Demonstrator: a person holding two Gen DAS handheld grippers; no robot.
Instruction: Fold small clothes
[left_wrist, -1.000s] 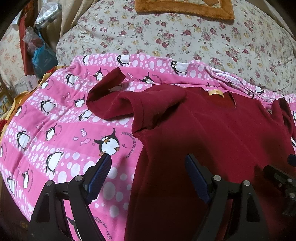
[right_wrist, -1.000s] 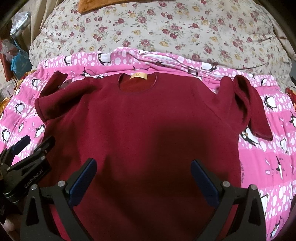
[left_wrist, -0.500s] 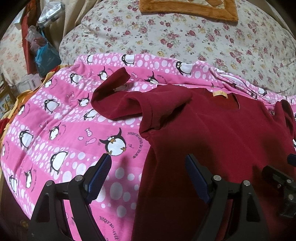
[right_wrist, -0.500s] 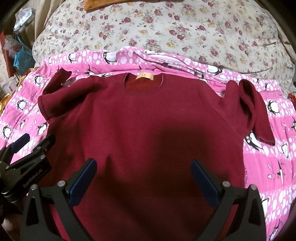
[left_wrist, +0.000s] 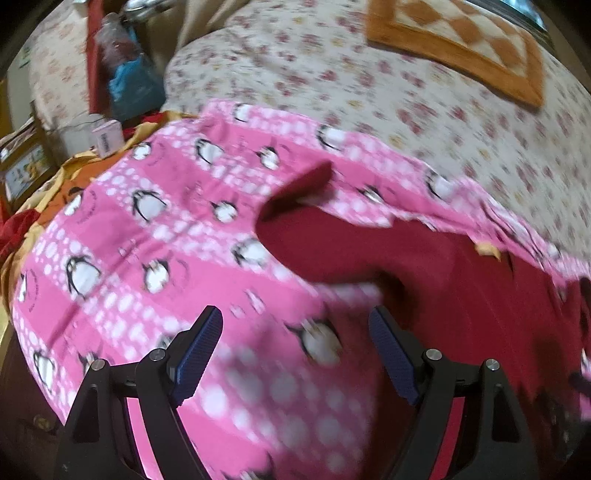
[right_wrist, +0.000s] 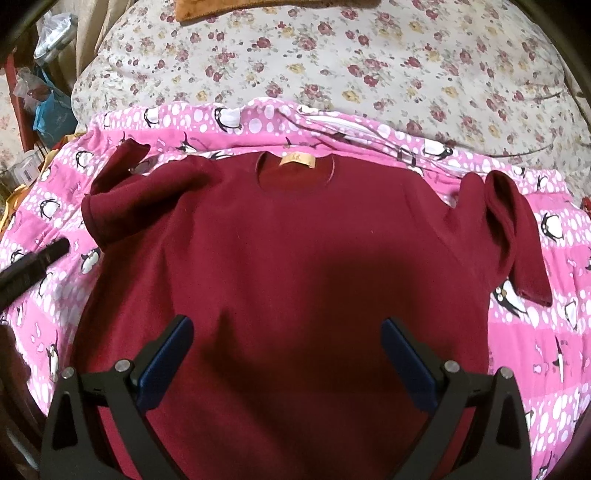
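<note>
A dark red short-sleeved shirt (right_wrist: 295, 251) lies flat, collar away from me, on a pink penguin blanket (right_wrist: 535, 332). Its left sleeve (right_wrist: 122, 195) is crumpled and its right sleeve (right_wrist: 517, 232) is folded over. My right gripper (right_wrist: 288, 354) is open and empty above the shirt's lower middle. My left gripper (left_wrist: 295, 347) is open and empty over the blanket (left_wrist: 147, 258), just left of the shirt's left sleeve (left_wrist: 332, 240); this view is blurred. One left finger (right_wrist: 29, 266) shows at the right wrist view's left edge.
A floral quilt (right_wrist: 332, 66) rises behind the blanket, with an orange checked cushion (left_wrist: 461, 48) on it. Bags, boxes and clutter (left_wrist: 122, 81) stand at the far left past the bed's edge. Orange and red cloth (left_wrist: 55, 192) lies at the blanket's left border.
My left gripper has swung left, off the shirt's body and over the blanket by the left sleeve. My right gripper has drawn back slightly. The shirt has not moved.
</note>
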